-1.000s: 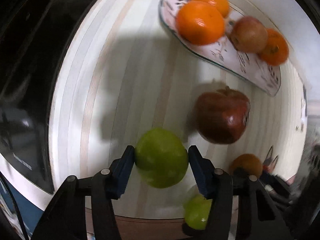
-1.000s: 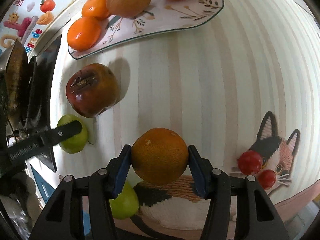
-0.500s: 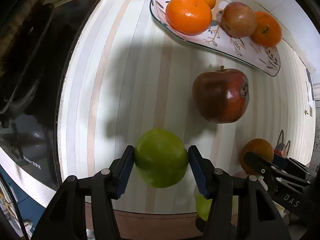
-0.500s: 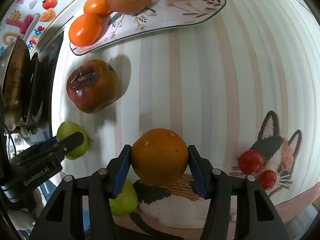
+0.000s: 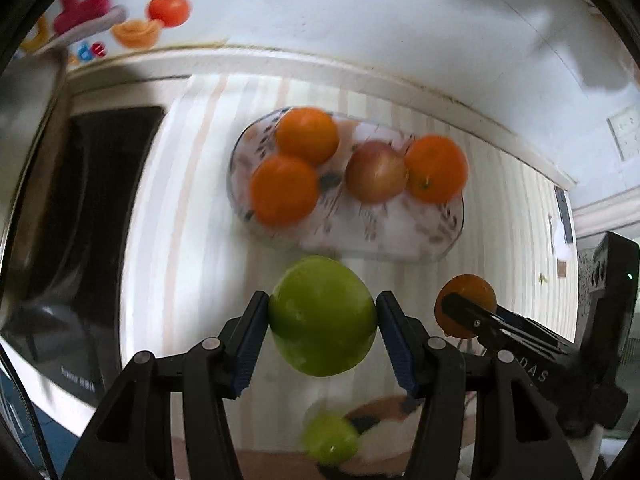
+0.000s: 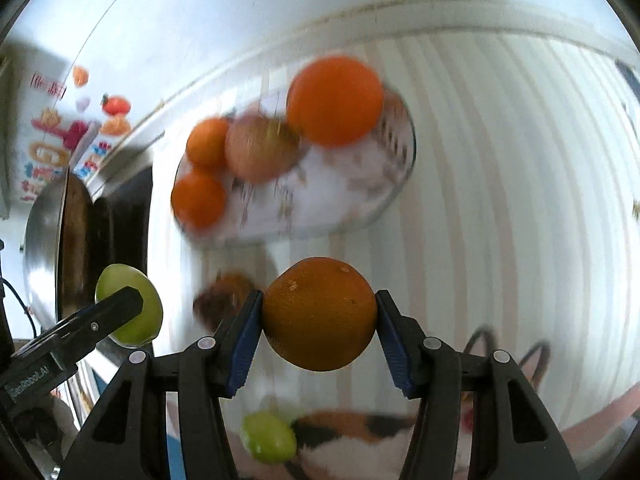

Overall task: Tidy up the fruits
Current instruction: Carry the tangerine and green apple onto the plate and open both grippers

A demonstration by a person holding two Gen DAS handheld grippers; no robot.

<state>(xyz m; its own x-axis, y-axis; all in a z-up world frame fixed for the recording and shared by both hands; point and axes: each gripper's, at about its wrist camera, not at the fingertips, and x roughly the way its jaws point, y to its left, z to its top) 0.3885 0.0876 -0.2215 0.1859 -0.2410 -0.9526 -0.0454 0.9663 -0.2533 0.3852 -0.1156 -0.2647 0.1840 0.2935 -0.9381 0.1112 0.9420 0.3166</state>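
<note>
My left gripper (image 5: 322,318) is shut on a green apple (image 5: 322,316) and holds it above the striped counter, in front of the patterned plate (image 5: 400,232). The plate holds three oranges (image 5: 284,190) and a reddish apple (image 5: 376,172). My right gripper (image 6: 319,316) is shut on an orange (image 6: 319,314), also raised. It shows at the right of the left wrist view (image 5: 466,306). The left gripper's green apple shows at the left of the right wrist view (image 6: 130,310). A dark red apple (image 6: 220,296) lies on the counter, partly hidden behind the right gripper's left finger.
A second green fruit (image 5: 330,438) lies near the counter's front edge, on a cat-print mat (image 6: 360,428). A black stove top (image 5: 80,208) with a metal pan (image 6: 48,224) is at the left. A white wall with stickers (image 5: 168,8) stands behind the plate.
Both grippers have lifted and tilted up with their fruit, so the plate and back wall now sit in the middle of the views. The dark red apple dropped low in the views.
</note>
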